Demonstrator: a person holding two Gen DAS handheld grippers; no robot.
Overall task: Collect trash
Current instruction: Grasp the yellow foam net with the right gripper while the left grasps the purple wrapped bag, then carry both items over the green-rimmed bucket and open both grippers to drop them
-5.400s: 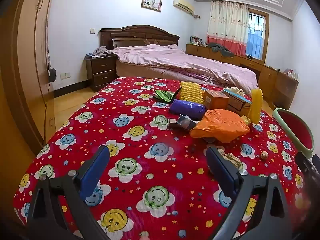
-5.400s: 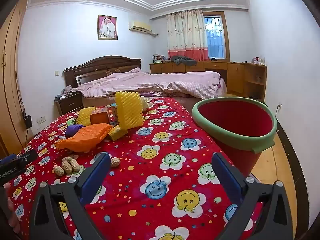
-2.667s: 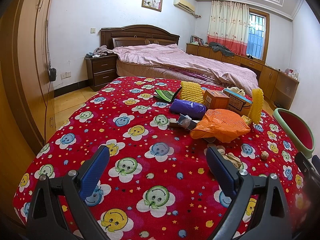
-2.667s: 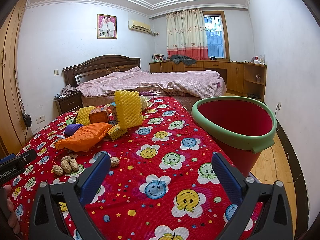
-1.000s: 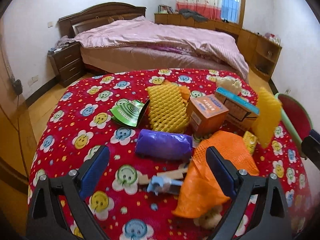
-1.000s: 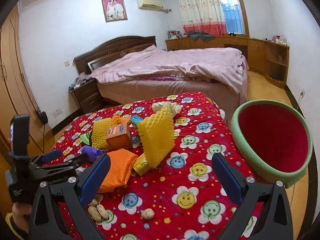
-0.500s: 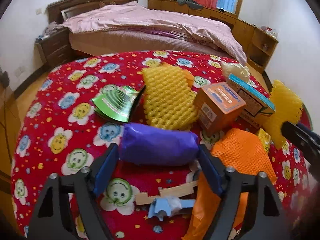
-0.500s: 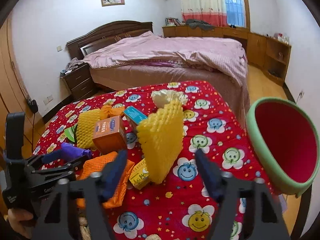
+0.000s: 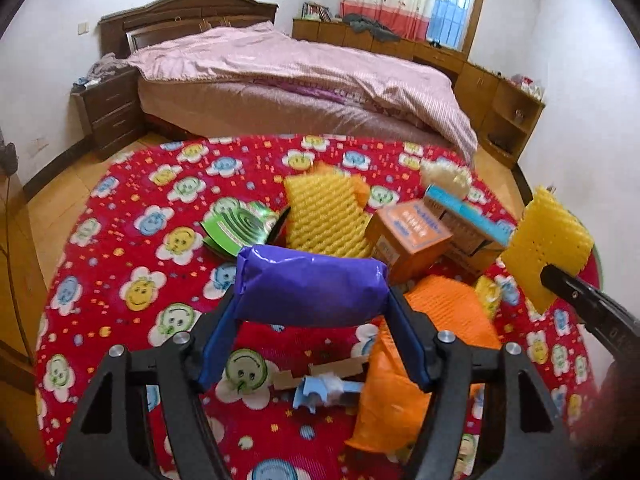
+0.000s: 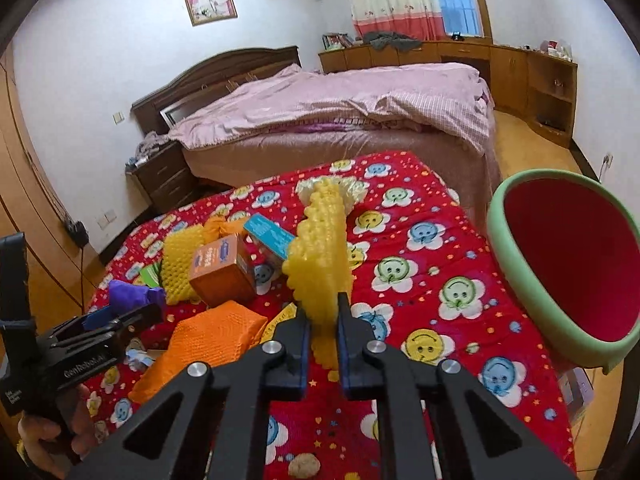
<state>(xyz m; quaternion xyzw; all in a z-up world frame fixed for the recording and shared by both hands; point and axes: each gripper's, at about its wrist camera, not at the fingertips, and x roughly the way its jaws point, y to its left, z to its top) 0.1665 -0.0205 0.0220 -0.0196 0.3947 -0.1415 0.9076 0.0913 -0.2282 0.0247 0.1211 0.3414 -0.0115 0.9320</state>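
Table: red cloth (image 9: 132,240) with smiling flower faces covers it; the trash lies in a heap near its middle.
Left gripper (image 9: 310,308): its jaws are closing, and the blue pads (image 9: 218,334) press on the two ends of the purple bag (image 9: 310,286), which sits crosswise between them, above the cloth. In the right wrist view a hand (image 10: 52,438) holds this gripper at the left edge.
Green packet (image 9: 236,230): flat on the cloth, just behind the purple bag.
Yellow foam net (image 9: 326,218): lying behind the bag, touching the green packet's right side.
Orange box (image 9: 408,240): beside this net, tilted, with a blue-topped box (image 9: 464,212) just behind it.
Orange mesh bag (image 9: 424,344): in front of the orange box, on the cloth; a small blue and white scrap (image 9: 324,392) lies at its left side.
Right gripper (image 10: 323,328): its jaws are closing, nearly together, pinching the lower edge of a second yellow foam sleeve (image 10: 322,256), which stands upright between them.
White crumpled paper (image 10: 352,190): behind that sleeve, toward the far edge of the table.
Bin (image 10: 516,276): red inside with a green rim, standing off the right edge of the table, its mouth tilted toward the camera, well apart from the sleeve.
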